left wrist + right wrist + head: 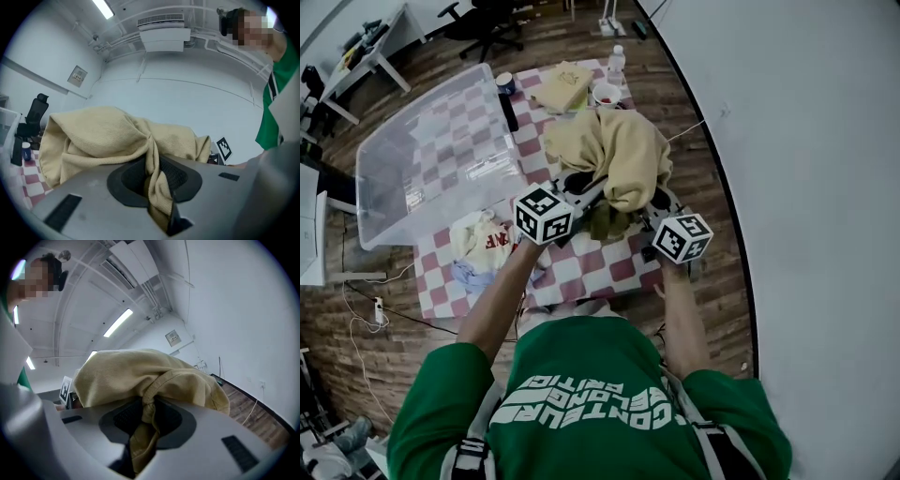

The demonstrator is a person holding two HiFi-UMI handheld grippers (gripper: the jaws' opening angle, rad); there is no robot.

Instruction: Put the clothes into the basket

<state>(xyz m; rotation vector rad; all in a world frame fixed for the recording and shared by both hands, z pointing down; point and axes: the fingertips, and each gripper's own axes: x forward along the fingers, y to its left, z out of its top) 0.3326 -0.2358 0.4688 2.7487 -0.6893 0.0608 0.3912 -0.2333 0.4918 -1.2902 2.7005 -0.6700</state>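
Tan garment (619, 155), red-white checked tablecloth (581, 272)

- Centre of the head view: the tan garment (623, 159) drapes over the fronts of the left gripper (157, 185) and right gripper (145, 423), hiding their jaws there.
- Lower left of the table: the print on the white garment (483, 239) is too small to read.
- Top edge: the black chair (487, 19) is cut off.
- Upper centre: what the white cup (607, 94) holds is too small to tell.
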